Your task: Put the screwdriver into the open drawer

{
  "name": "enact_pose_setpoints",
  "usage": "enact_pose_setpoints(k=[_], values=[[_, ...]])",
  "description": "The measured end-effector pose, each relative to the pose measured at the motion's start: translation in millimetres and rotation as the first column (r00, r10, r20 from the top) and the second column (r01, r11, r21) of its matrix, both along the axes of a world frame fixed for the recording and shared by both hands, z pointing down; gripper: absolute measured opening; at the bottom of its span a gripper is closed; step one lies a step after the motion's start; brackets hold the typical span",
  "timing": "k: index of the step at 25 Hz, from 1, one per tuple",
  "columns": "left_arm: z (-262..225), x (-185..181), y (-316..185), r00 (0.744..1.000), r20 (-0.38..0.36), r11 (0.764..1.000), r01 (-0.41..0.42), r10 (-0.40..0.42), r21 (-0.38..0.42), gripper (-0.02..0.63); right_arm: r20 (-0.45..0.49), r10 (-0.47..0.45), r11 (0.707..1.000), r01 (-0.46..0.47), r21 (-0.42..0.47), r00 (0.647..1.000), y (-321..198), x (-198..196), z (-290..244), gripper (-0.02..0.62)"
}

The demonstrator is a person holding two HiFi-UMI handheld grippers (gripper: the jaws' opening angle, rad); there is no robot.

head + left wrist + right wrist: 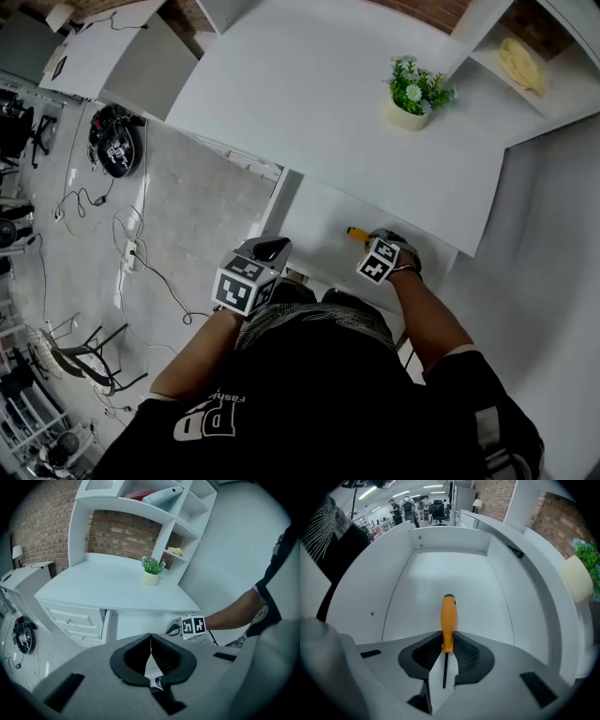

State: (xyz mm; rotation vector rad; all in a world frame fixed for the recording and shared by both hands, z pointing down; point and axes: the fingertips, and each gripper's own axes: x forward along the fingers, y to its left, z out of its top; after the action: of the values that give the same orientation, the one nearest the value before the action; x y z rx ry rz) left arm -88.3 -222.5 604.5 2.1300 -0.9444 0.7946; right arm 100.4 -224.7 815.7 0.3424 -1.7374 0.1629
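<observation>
Two views are catching the screwdriver, but only the right gripper view is showing it whole. Its smooth orange handle with a dark cap is pointing to 12 o'clock, and its thin dark metal shaft is running down to 6 o'clock. The right gripper is pinching it, with the black ribbed fingers pressing on the lower end of the handle. Beyond it the drawer is lying open, a plain white box with smooth matte walls and floor. The handle is hanging over that floor, and whether it is touching cannot be told.

The head view is giving only the screwdriver's orange end, poking out at 9 o'clock from the right gripper. There the drawer is standing open beneath the white worktop.

The left gripper is hovering toward 8 o'clock of the drawer. In its own view its curved black fingers are meeting at the tips with nothing between them.

That view alone is showing the red brick wall, the white shelf unit and the closed drawers at 9 o'clock. A leafy potted plant in a cream pot is sitting on the worktop.
</observation>
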Motion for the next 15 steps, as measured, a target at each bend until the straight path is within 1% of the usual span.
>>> enact_pose_setpoints(k=[9,12,15], values=[[-7,6,10,1.000,-0.001,0.999,0.031,-0.031,0.026,0.018,0.023,-0.013,1.000,0.012,0.023,1.000,1,-2,-8,0.077],[-9,13,12,1.000,0.004,0.999,0.029,-0.029,0.031,0.018,0.038,-0.013,0.999,0.012,0.040,0.999,2,0,-17,0.077],[-13,24,11,0.999,-0.007,0.998,0.033,-0.032,0.059,0.018,0.064,0.001,0.998,-0.005,0.061,0.998,3,5,-29,0.077]])
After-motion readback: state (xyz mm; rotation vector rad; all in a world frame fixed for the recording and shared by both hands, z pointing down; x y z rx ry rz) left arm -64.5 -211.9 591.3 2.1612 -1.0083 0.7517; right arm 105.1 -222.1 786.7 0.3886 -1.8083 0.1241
